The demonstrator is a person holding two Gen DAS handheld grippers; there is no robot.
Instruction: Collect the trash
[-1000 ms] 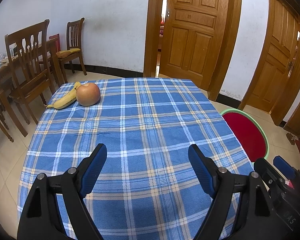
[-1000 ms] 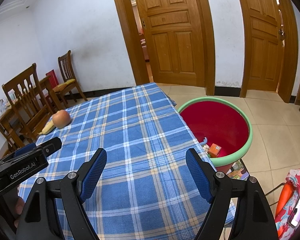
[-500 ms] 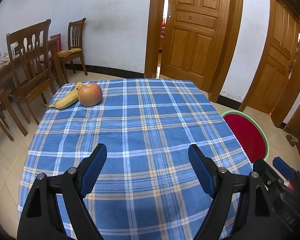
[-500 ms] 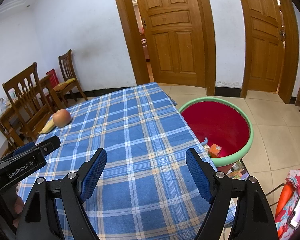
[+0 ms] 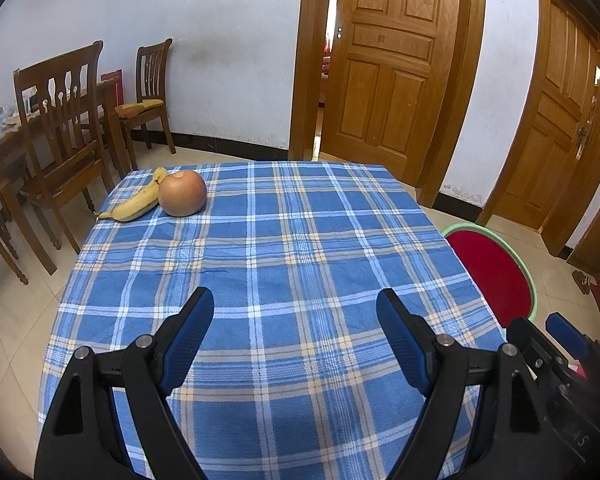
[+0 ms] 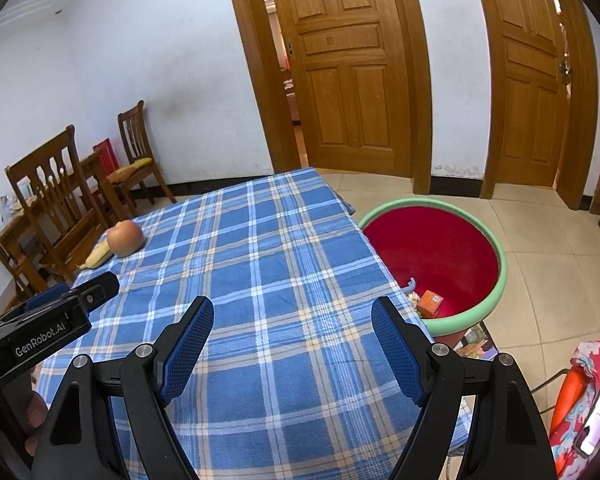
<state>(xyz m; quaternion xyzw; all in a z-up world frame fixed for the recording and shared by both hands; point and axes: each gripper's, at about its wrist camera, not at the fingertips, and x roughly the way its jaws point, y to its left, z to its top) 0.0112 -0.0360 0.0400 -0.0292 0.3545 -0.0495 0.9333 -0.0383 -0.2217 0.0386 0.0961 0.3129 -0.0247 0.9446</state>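
Note:
A red basin with a green rim [image 6: 496, 292] [image 5: 530, 280] stands beside the table's right edge, holding an orange carton [image 6: 431, 302] and other small scraps. Over the near part of the blue plaid tablecloth [image 5: 292, 260] [image 6: 260, 260] my left gripper [image 5: 295, 312] hangs open, nothing between its blue pads. My right gripper [image 6: 293, 320] is open too, above the cloth's near right part, left of the basin. An apple [image 5: 182, 193] [image 6: 125, 237] and a banana [image 5: 136, 204] [image 6: 98, 257] lie at the far left corner.
Wooden chairs [image 5: 60, 136] and a dining table stand left of the cloth. Two wooden doors [image 5: 388, 68] line the far wall, the left one ajar. A colourful cloth with a phone-like object [image 6: 596, 396] sits at the right, over tiled floor.

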